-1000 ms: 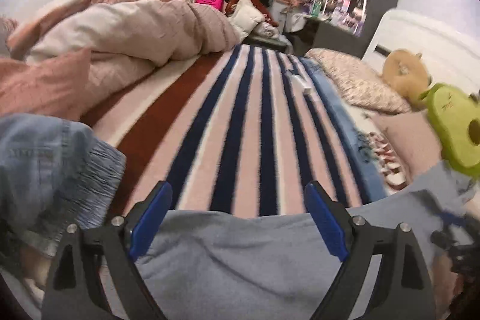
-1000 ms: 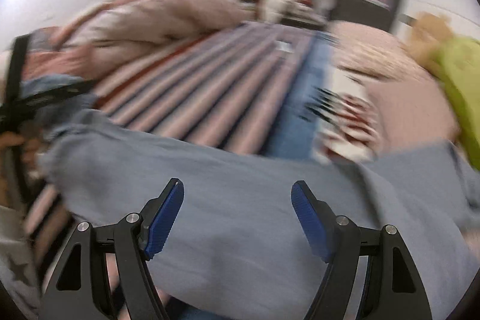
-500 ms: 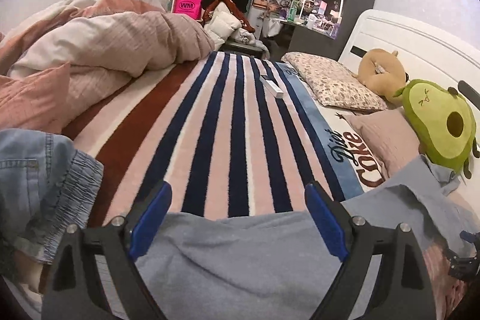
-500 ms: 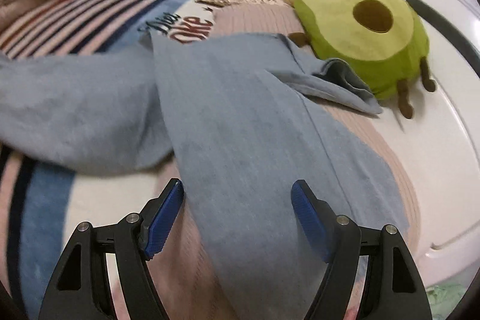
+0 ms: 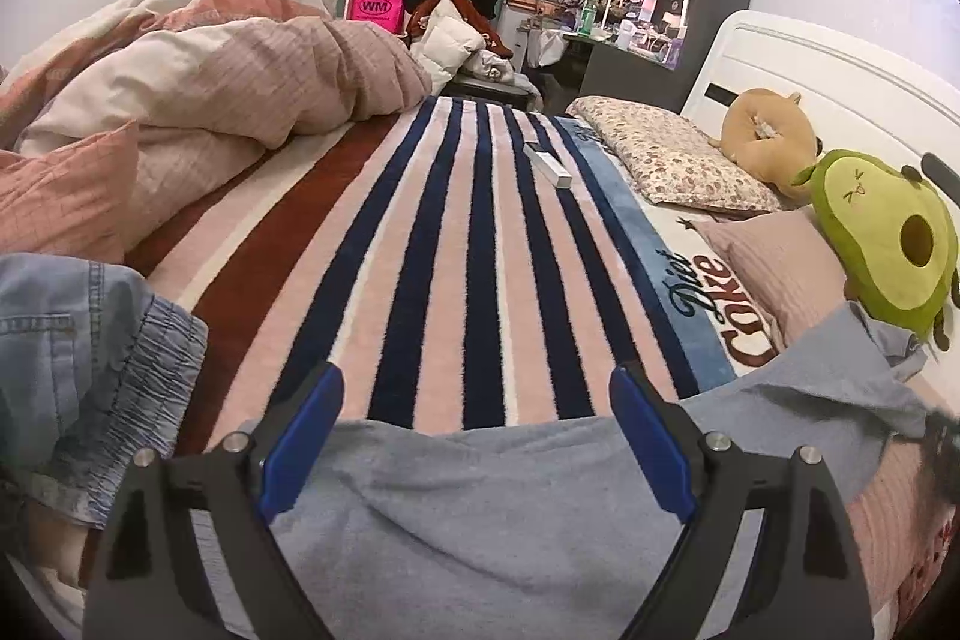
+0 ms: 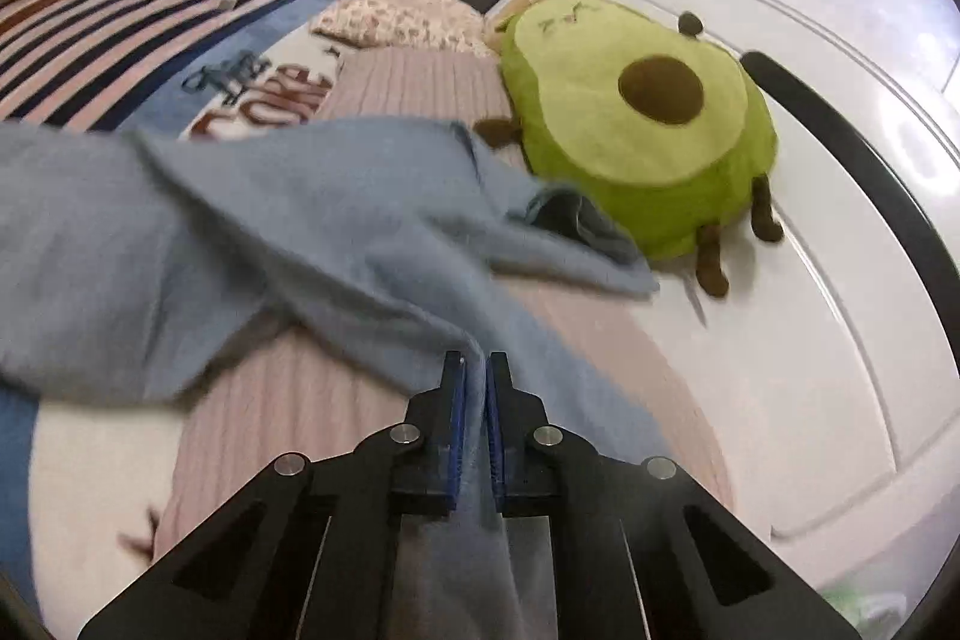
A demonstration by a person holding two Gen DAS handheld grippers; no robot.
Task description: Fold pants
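Two grippers work over a bed covered by a striped blanket, and the grey-blue pants lie spread across its near end. The right gripper has its blue pads pressed together on a fold of the pants, the cloth running up between them and stretching away to the left. That pinched part lies on a pink ribbed pillow, just beside a green avocado plush toy that rests against the white headboard. One open end of the pants sits just in front of the toy's brown feet. The left gripper has its fingers spread wide above another part of the pants, with cloth below the gap and neither pad pressing on it. To its left lies a bunched denim garment. Farther off, a pink quilt is heaped on the bed, and a small white box lies on the stripes.
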